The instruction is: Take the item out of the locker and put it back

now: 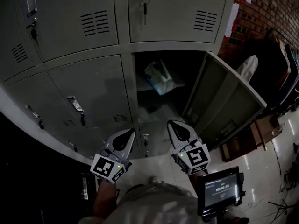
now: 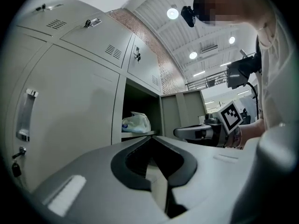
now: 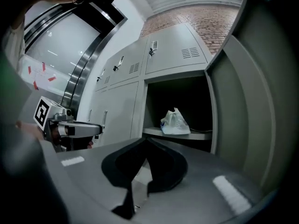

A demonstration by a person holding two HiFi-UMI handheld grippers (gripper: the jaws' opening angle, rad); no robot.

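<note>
Both hand-held grippers sit low in the head view, side by side and well apart from the open locker. The left gripper (image 1: 130,133) is at lower centre-left with its jaws pressed together on nothing, tips angled up toward the closed grey metal locker doors (image 1: 88,90). The right gripper (image 1: 174,125) is at lower centre-right, jaws likewise clenched and empty, tips aimed at the open dark compartment (image 1: 163,106). Each marker cube faces back toward the person. A bare forearm (image 1: 105,200) shows behind the left gripper at the bottom edge. The white crumpled plastic bag (image 1: 160,77) lies on the shelf inside the open compartment at frame centre, untouched. The grey locker door (image 1: 224,101) is swung out to the right.
</note>
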